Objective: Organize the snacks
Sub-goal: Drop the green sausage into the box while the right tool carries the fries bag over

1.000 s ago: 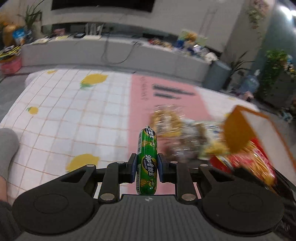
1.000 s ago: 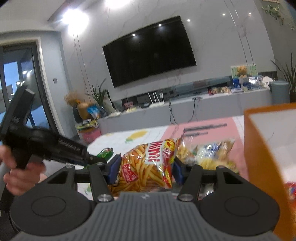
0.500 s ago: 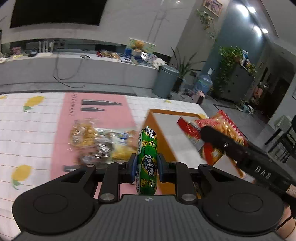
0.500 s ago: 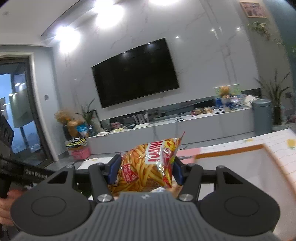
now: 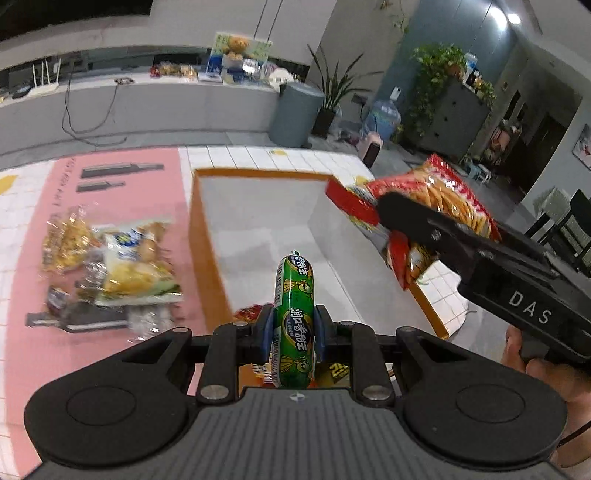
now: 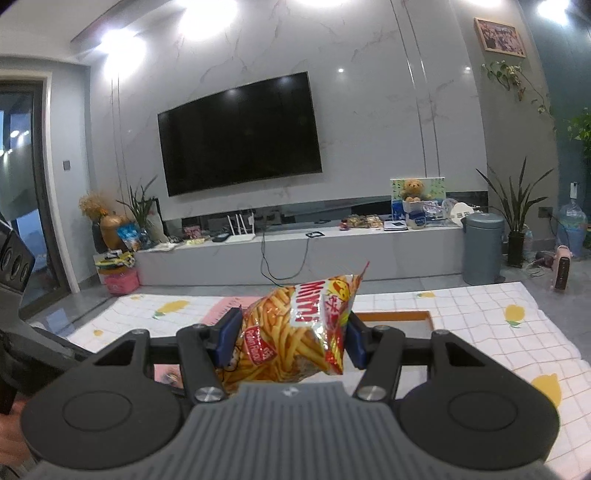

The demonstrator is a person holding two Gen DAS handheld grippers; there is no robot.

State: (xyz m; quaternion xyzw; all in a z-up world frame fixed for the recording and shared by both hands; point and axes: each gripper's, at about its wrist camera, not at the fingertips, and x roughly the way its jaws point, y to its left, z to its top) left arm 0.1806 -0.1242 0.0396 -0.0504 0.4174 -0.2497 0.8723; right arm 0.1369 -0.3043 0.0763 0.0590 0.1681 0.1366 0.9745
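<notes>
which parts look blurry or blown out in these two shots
Left wrist view: the loose snack pile on the mat is smeared by motion, while the green sausage stays sharp. Right wrist view: the ceiling lights glare white, and the chip bag is crisp.

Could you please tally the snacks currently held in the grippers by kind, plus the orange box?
Green sausage stick: 1
Red fries bag: 1
Orange box: 1
Total: 3
</notes>
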